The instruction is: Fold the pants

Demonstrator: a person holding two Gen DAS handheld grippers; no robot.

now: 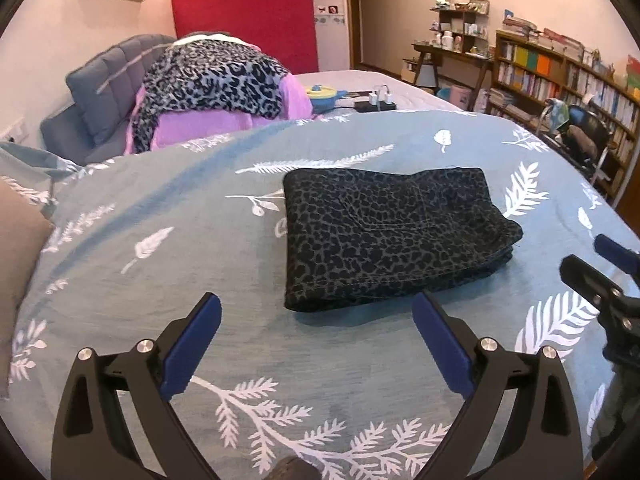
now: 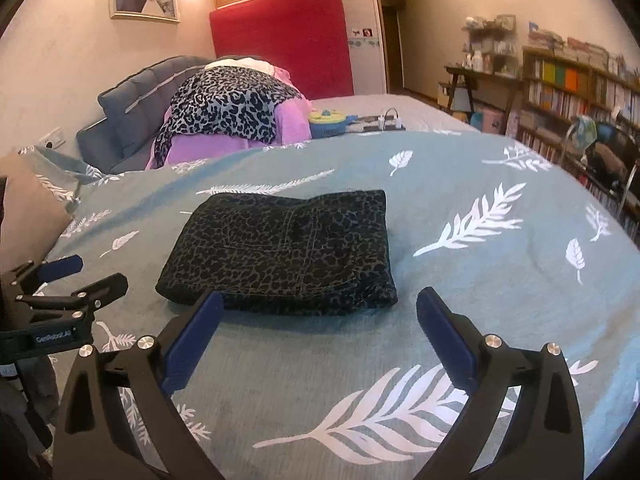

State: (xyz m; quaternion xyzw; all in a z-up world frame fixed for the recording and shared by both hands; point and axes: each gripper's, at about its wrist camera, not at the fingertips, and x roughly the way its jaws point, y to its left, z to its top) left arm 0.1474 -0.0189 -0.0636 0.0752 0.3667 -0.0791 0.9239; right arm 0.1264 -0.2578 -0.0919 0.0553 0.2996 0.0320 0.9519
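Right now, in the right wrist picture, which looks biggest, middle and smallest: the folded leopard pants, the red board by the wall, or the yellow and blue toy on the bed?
1. Folded leopard pants, biggest, though they lie nearest the camera.
2. Red board, a bit smaller here, but far off, so really unsure.
3. Yellow and blue toy, plainly smallest.

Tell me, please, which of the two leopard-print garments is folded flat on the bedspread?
The darker pants, lying as a neat rectangle on the teal bedspread just ahead of both grippers. The lighter leopard garment is draped loosely over a pink pile by the headboard.
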